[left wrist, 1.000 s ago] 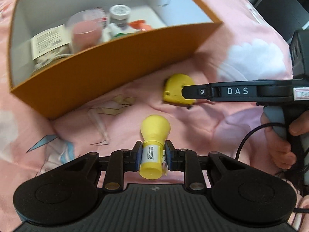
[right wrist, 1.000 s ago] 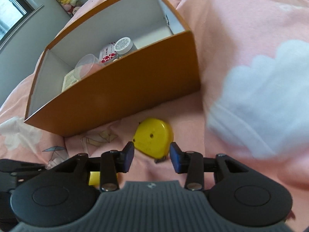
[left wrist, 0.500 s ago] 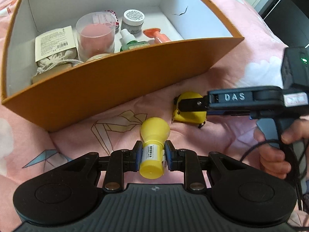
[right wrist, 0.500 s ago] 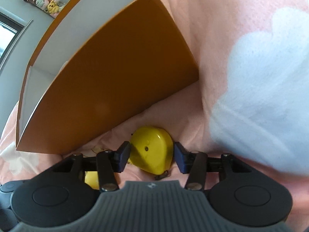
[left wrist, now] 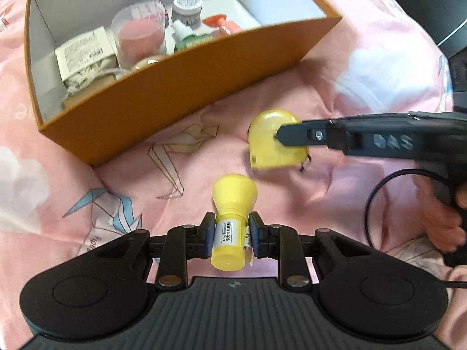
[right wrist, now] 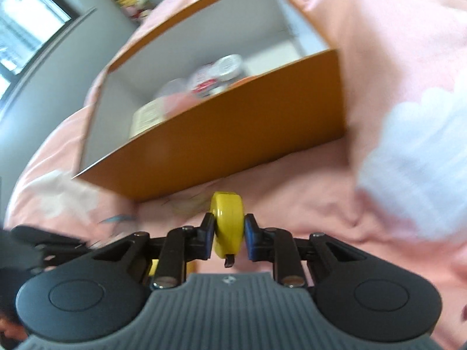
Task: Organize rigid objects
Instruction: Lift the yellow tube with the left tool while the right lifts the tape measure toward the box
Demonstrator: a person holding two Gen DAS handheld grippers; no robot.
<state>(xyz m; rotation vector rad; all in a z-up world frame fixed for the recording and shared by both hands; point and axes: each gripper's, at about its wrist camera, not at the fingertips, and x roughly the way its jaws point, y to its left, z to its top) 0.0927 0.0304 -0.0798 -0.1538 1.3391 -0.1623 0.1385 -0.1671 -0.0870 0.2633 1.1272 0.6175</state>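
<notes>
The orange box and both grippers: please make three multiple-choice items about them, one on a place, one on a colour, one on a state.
1. Where is the glass jar with pink content?
A. inside the orange box
B. on the pink bedding
C. in the left gripper

2. What colour is the bottle in the left gripper?
A. green
B. yellow
C. white

3. What is the state of the right gripper?
A. open and empty
B. shut on nothing
C. shut on the yellow tape measure

Answers:
1. A, it stands among the other items between the box's white walls.
2. B, body and wide cap are yellow; only its label is white.
3. C, the blue pads on its jaws press both flat sides of the tape measure.
</notes>
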